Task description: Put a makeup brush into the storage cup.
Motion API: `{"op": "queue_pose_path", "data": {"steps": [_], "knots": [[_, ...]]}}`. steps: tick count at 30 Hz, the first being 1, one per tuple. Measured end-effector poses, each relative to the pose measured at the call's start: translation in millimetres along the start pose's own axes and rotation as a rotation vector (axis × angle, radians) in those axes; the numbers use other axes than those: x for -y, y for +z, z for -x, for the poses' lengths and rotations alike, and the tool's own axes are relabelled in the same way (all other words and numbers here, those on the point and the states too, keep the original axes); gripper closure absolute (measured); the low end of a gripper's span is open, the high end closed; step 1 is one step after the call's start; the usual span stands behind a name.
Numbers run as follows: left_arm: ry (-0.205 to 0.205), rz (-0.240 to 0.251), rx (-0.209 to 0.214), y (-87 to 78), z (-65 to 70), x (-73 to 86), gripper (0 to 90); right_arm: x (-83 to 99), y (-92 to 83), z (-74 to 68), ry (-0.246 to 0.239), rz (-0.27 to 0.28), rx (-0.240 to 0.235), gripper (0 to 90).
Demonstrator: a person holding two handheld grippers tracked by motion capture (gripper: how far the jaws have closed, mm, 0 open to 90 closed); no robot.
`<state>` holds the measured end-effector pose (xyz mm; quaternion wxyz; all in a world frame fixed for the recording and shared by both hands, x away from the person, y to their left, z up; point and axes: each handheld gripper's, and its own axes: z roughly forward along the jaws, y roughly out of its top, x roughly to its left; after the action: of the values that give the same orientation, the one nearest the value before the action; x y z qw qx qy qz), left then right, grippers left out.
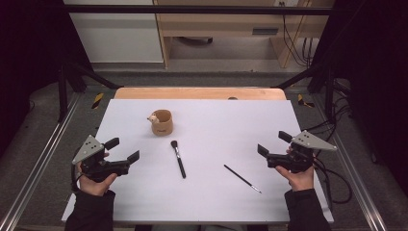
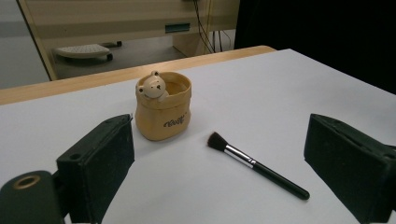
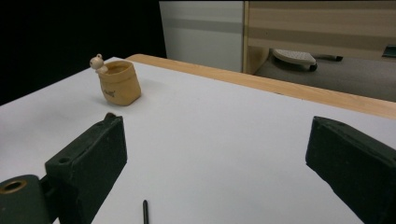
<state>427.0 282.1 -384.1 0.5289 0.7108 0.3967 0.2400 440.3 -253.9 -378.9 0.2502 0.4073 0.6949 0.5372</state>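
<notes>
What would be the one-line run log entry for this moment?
left gripper: open, empty | right gripper: open, empty | makeup brush: flat beside bear pot | thin brush: flat, untouched

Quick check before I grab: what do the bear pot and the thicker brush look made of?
Bear pot: probably glazed ceramic moulded like a cloth sack, with a soft sheen and stiff folds. Thicker brush: dark soft bristles, shiny metal ferrule, glossy black handle, plastic or lacquered wood; I cannot tell which.
</notes>
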Motion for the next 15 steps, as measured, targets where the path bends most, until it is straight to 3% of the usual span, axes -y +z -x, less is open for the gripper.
{"op": "queue_pose_path", "data": {"steps": [6, 15], "knots": [[0.003, -0.014, 0.002, 2.1, 1.0, 2.7, 7.9, -0.8, -1.4, 0.1, -0.001, -0.016, 0.01, 6.3], [0.006, -0.034, 0.004, 5.2, 1.9, 6.9, 8.0, -3.3, 2.9, -7.7, -0.051, -0.075, 0.022, 7.0]]}}
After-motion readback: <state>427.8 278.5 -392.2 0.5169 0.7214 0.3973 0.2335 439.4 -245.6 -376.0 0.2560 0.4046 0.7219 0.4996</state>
